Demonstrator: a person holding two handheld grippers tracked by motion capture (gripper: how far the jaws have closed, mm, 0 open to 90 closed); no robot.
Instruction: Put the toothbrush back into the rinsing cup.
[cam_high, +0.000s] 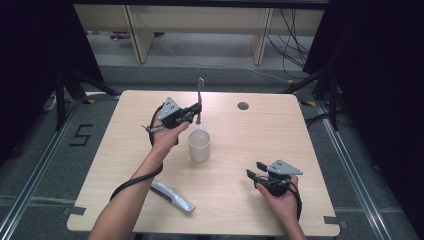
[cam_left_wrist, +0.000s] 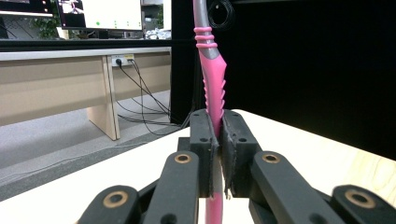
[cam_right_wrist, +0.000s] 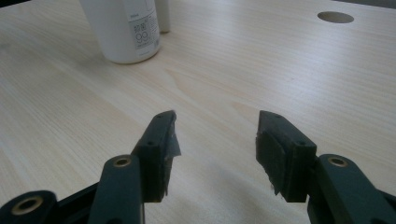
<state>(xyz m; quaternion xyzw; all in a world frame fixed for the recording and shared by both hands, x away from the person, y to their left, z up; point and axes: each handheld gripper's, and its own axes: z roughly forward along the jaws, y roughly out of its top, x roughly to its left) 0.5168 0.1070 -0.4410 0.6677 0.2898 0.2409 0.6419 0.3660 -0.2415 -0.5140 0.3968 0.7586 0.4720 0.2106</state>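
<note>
My left gripper (cam_high: 196, 112) is shut on a pink and grey toothbrush (cam_high: 200, 100), held upright with its grey head at the top, just behind and above a white cup (cam_high: 199, 145). In the left gripper view the pink handle (cam_left_wrist: 215, 93) runs between the pressed pads (cam_left_wrist: 205, 144). My right gripper (cam_high: 255, 169) rests low over the table near the front right, open, with bare wood between its fingers (cam_right_wrist: 161, 144). The white cup (cam_right_wrist: 125, 28) stands ahead and to the left in the right gripper view.
A white and purple tube (cam_high: 172, 196) lies near the table's front edge, by the left forearm. A round cable hole (cam_high: 243, 106) is in the tabletop (cam_high: 300, 150) at the back right. Dark curtains flank the table, and shelving legs stand behind it.
</note>
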